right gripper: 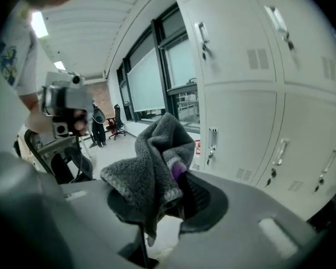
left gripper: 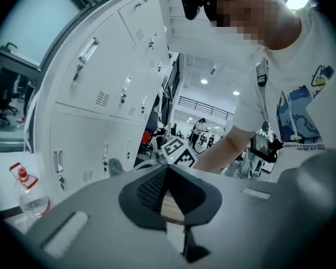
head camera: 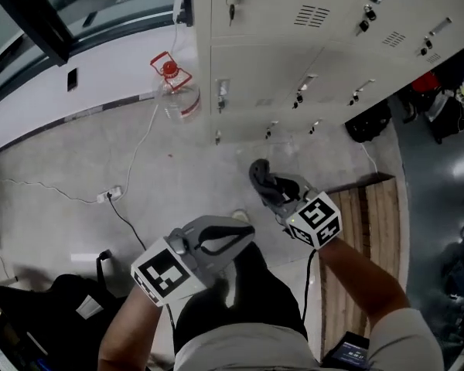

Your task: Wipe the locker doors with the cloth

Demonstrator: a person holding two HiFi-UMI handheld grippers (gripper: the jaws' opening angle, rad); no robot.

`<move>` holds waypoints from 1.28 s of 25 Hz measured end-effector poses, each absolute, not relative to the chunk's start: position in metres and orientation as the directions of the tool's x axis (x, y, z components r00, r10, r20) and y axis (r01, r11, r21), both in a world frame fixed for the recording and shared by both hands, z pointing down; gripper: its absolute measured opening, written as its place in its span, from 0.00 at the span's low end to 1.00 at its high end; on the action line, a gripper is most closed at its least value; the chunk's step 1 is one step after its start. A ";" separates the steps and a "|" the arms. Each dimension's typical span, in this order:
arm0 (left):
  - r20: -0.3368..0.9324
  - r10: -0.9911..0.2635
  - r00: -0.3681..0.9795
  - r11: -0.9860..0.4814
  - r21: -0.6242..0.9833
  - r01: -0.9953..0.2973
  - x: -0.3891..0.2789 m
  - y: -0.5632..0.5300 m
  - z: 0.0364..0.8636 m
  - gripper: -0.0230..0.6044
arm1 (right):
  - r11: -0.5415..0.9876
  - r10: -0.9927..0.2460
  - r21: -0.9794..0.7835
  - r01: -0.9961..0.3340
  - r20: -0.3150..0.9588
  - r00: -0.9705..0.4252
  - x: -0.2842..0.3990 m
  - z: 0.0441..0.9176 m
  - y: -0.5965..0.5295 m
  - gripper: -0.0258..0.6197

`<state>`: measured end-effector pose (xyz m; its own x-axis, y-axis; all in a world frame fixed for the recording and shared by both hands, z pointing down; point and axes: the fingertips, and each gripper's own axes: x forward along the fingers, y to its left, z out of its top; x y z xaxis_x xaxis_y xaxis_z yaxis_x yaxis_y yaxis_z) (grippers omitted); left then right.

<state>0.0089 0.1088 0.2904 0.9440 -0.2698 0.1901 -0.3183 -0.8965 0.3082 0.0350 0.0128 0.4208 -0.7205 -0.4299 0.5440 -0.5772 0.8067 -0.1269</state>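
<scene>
Grey cloth point(right gripper: 151, 167) pinched in the right tool point(right gripper: 179, 200) covers one jaw; left tool point(left gripper: 176, 206) pressed together, empty.

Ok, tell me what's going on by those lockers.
A person stands facing the lockers with a gripper in each hand. The right gripper is shut on a bunched grey cloth, which is held short of the doors, so nothing is being wiped yet. The left gripper has its jaws together with nothing in them and sits nearer the person's body.
</scene>
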 end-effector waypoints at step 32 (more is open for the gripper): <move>0.217 -0.496 0.841 -0.819 0.205 -0.536 0.066 0.357 0.158 0.04 | 0.871 -0.479 0.024 -0.491 0.267 -0.836 0.170 0.140 0.304 0.20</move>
<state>0.0660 0.3567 0.1584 0.8407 -0.4958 0.2175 -0.5360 -0.8190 0.2049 0.1699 0.3035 0.1396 -0.8361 -0.4792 0.2670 -0.4914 0.8706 0.0236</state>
